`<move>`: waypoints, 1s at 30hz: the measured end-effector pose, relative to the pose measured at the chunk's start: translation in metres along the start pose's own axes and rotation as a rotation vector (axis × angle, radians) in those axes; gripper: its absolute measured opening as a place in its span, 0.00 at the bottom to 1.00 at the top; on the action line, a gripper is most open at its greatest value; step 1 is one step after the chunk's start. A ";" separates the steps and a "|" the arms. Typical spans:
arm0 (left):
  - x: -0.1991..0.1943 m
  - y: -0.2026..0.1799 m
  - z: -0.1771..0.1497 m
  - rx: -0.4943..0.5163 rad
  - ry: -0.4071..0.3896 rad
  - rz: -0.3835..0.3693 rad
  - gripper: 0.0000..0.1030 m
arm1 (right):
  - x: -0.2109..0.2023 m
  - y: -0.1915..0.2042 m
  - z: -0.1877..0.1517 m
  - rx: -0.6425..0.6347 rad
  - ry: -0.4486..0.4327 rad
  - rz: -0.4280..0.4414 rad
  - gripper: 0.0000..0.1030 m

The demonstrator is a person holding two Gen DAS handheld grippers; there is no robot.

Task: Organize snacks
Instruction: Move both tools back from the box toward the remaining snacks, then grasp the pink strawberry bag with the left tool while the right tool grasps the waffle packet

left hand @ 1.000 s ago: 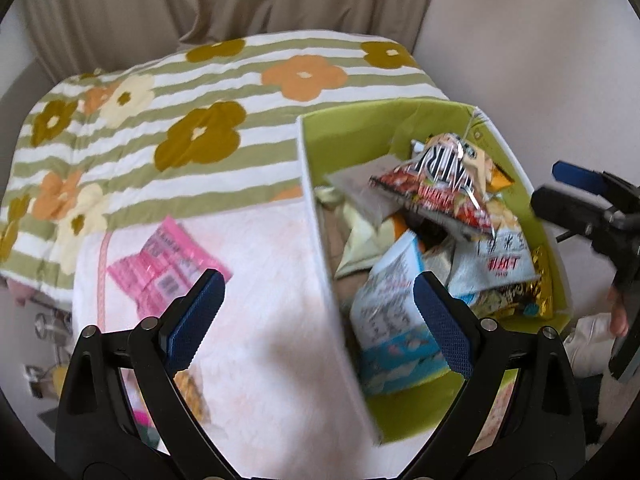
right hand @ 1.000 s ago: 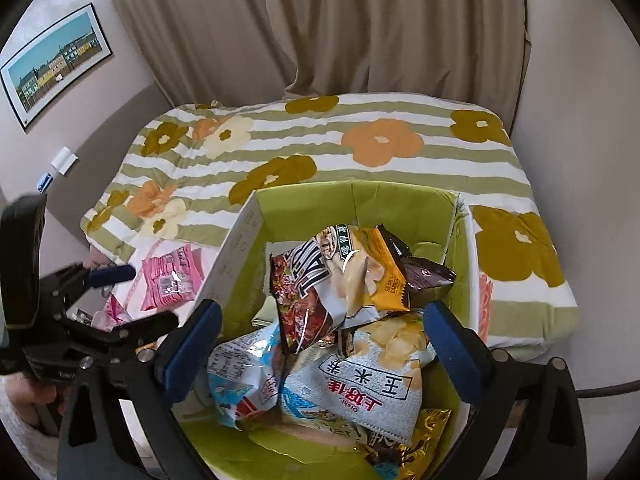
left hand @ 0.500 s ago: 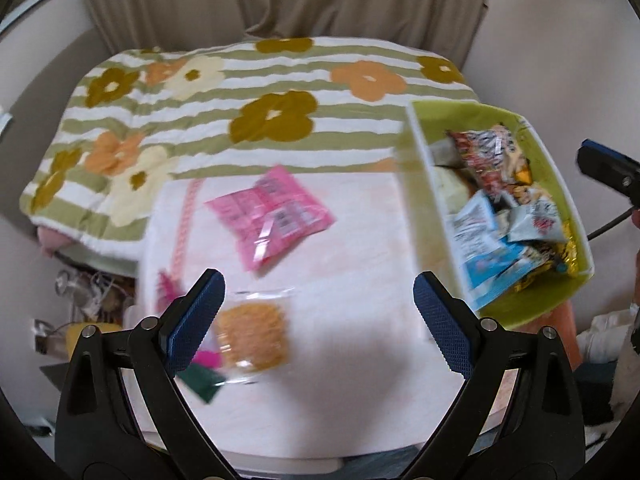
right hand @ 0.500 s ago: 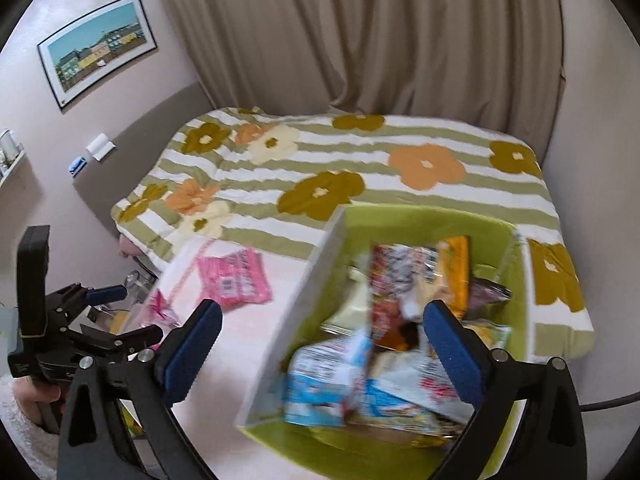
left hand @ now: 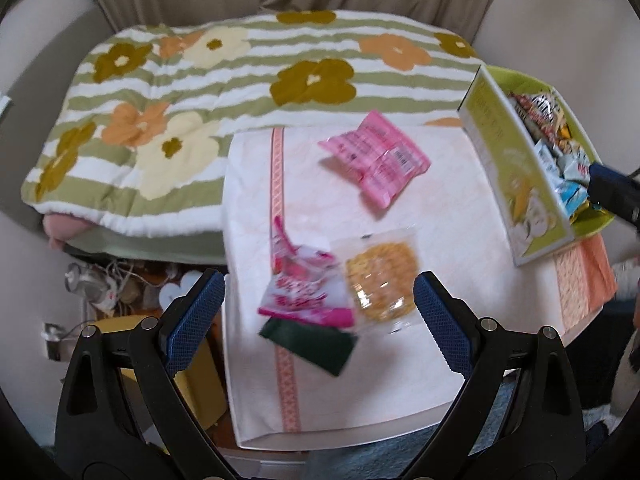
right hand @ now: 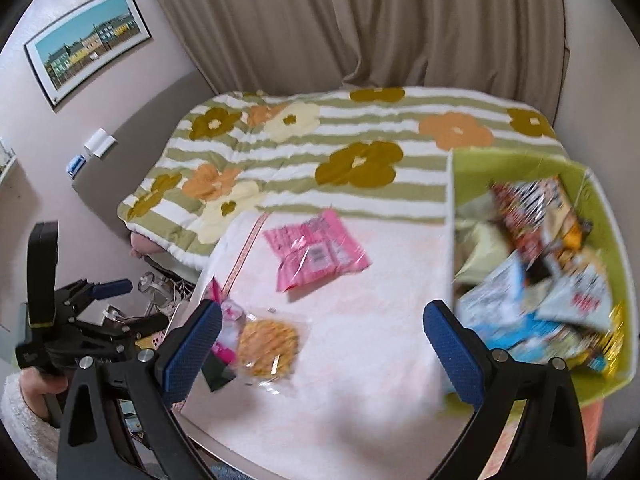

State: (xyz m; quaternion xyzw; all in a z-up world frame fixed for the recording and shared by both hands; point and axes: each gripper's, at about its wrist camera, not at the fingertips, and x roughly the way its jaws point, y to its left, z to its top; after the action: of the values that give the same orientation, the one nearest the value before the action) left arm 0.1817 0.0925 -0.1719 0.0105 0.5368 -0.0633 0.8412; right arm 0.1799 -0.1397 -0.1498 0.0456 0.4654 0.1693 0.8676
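Both wrist fisheye cameras are looking steeply down along their own blue-padded black fingers at the pale pink cloth-covered table (left hand: 400, 380), toward the flowered striped blanket (right hand: 312, 148) and beige curtain (right hand: 400, 20) beyond. The right view is sitting further right, nearer the green snack-filled box (right hand: 612, 216); both are sharing the tabletop's loose packets.

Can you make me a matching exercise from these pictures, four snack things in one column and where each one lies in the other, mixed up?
Things
1. flat pink foil packet
2. clear bag with a round yellow cracker
3. dark green packet
4. light green box full of snack bags

Places
A. partly under the pink-and-white packet, nearest the left gripper
B. at the right edge of the white cloth
C. alone on the cloth, towards the flowered blanket
D. just right of the pink-and-white packet

Pairs: 1-C, 2-D, 3-A, 4-B
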 end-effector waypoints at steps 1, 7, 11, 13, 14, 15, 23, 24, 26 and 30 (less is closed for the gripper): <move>0.007 0.007 -0.002 0.005 0.015 -0.012 0.92 | 0.007 0.006 -0.004 0.005 0.010 -0.007 0.98; 0.048 0.028 -0.006 0.040 0.090 -0.084 0.92 | 0.066 0.034 -0.045 0.090 0.106 -0.041 0.98; 0.076 0.024 -0.009 0.079 0.134 -0.103 0.92 | 0.098 0.049 -0.066 0.093 0.148 -0.066 0.98; 0.092 0.022 -0.009 0.085 0.157 -0.107 0.92 | 0.110 0.055 -0.075 0.092 0.154 -0.078 0.98; 0.099 0.022 -0.009 0.080 0.167 -0.112 0.92 | 0.115 0.058 -0.078 0.093 0.158 -0.074 0.97; 0.106 0.023 -0.009 0.076 0.174 -0.117 0.92 | 0.121 0.060 -0.081 0.094 0.160 -0.069 0.97; 0.141 0.018 -0.013 0.066 0.212 -0.113 0.92 | 0.152 0.065 -0.093 0.066 0.152 -0.101 0.97; 0.145 0.018 -0.015 0.059 0.219 -0.111 0.92 | 0.155 0.065 -0.094 0.065 0.163 -0.098 0.97; 0.150 0.019 -0.016 0.041 0.226 -0.106 0.88 | 0.157 0.063 -0.095 0.069 0.170 -0.099 0.97; 0.157 0.018 -0.020 0.026 0.242 -0.110 0.79 | 0.158 0.061 -0.093 0.082 0.171 -0.098 0.97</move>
State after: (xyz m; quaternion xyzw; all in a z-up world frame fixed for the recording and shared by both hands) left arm 0.2308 0.0976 -0.3238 -0.0006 0.6334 -0.1148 0.7653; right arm 0.1683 -0.0369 -0.3130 0.0438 0.5461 0.1109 0.8292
